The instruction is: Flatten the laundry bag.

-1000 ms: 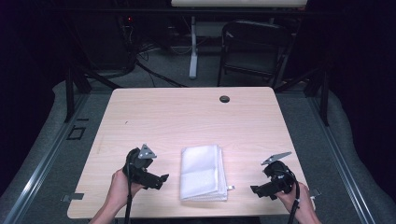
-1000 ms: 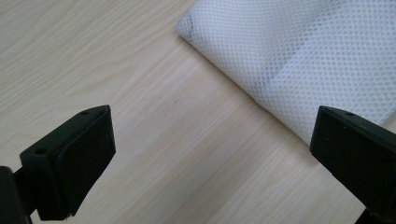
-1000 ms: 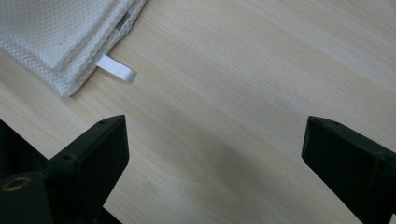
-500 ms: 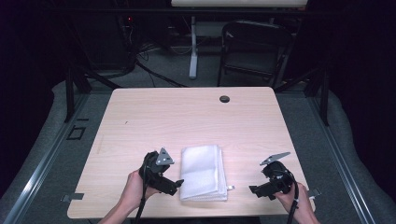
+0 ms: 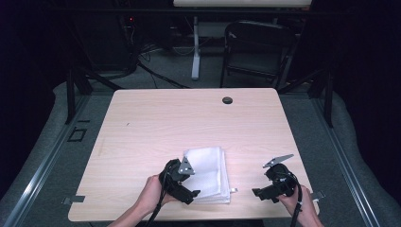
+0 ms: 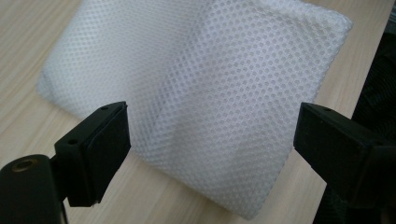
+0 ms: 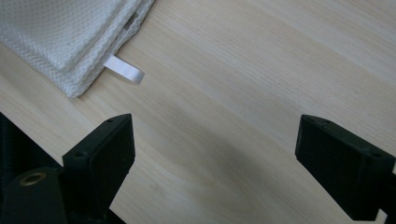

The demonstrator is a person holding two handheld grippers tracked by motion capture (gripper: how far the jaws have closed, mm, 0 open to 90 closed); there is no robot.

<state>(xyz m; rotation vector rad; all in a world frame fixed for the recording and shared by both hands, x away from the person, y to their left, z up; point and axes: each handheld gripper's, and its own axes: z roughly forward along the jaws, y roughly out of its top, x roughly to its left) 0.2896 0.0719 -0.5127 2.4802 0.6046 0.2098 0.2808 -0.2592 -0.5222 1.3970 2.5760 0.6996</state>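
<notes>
A folded white mesh cloth point(image 5: 210, 171) lies near the front of the wooden table point(image 5: 189, 118). My left gripper point(image 5: 192, 187) sits at its left front corner, angled toward it. In the left gripper view the cloth point(image 6: 210, 70) fills the space ahead, its near corner lying between the jaws of the gripper point(image 6: 210, 140). The pads stand apart from it, open, and have just been closing a little. My right gripper point(image 5: 258, 193) rests to the right of the cloth, pointing at it. Its jaws point(image 7: 215, 154) are open over bare wood, having narrowed slightly. The cloth's edge point(image 7: 60, 32) and white tag point(image 7: 123, 70) lie ahead.
A small black grommet point(image 5: 227, 100) is set in the table near its far edge. A dark chair point(image 5: 255, 47) and a desk leg point(image 5: 195, 52) stand beyond the table. The table's front edge runs just below both hands.
My left gripper has slid right across the table to the cloth's left front corner. The right gripper has stayed where it was.
</notes>
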